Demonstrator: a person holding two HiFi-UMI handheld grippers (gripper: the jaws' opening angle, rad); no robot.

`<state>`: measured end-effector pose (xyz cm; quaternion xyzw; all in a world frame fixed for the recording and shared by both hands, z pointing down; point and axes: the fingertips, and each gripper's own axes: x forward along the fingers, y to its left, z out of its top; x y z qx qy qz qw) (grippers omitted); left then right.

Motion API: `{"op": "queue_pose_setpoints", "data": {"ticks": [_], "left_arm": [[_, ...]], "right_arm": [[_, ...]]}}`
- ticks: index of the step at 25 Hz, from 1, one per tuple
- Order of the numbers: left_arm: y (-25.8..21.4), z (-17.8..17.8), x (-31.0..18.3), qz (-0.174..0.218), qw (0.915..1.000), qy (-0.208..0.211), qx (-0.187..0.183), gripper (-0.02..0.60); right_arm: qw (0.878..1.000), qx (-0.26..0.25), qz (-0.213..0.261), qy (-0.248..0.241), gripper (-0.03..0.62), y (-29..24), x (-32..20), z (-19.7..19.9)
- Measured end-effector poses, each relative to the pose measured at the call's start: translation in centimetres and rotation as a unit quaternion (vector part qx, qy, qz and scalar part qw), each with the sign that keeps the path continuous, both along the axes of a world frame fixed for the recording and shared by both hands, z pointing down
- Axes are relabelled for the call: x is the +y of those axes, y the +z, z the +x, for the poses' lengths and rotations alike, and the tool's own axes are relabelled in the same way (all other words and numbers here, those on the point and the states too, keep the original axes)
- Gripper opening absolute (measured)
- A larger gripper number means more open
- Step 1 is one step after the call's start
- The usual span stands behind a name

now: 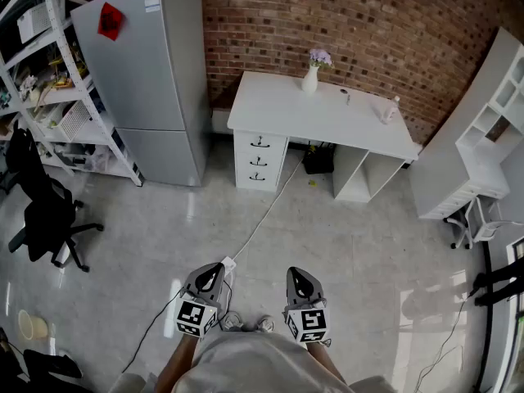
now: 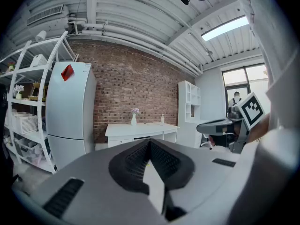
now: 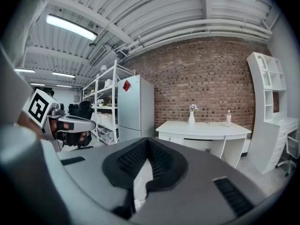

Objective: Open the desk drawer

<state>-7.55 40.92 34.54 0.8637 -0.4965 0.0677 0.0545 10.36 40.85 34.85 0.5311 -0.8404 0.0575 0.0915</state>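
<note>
Head view looks down; both gripper views face far desk (image 1: 319, 115).

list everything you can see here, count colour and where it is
brick wall: 1, red-brown, behind the desk
desk: 1, white, against the wall
drawers: 3, white with dark handles, stacked under the desk's left end, closed
vase: 1, white with purple flowers, back of the desk top
bottle: 1, pale, desk's right end
fridge: 1, grey, left of the desk
sticker: 1, red, fridge's upper door
shelving rack: 1, white, far left
office chair: 1, black, floor at left
shelf unit: 1, white, right
cable: 1, white, across the floor
left gripper: 1, grey, bottom, shut, empty
right gripper: 1, grey, bottom, shut, empty
</note>
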Motion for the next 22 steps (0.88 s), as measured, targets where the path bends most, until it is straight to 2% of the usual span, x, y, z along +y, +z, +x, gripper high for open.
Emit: {"op": "queue_pose_setpoints", "data": {"ticks": [9, 14, 22], "left_arm": [[0.1, 1.3, 0.1, 0.0, 1.0, 0.009, -0.003, 0.012], [0.1, 2.1, 0.2, 0.0, 0.9999, 0.011, -0.003, 0.012], [0.6, 3.0, 0.0, -0.009, 0.9999, 0.008, -0.004, 0.012]], "right_arm": [[1.0, -0.002, -0.002, 0.004, 0.017, 0.1, 0.4, 1.0], [1.0, -0.022, -0.001, 0.005, 0.017, -0.1, 0.5, 1.9], [1.0, -0.017, -0.01, 0.008, 0.017, 0.5, 0.1, 3.4]]}}
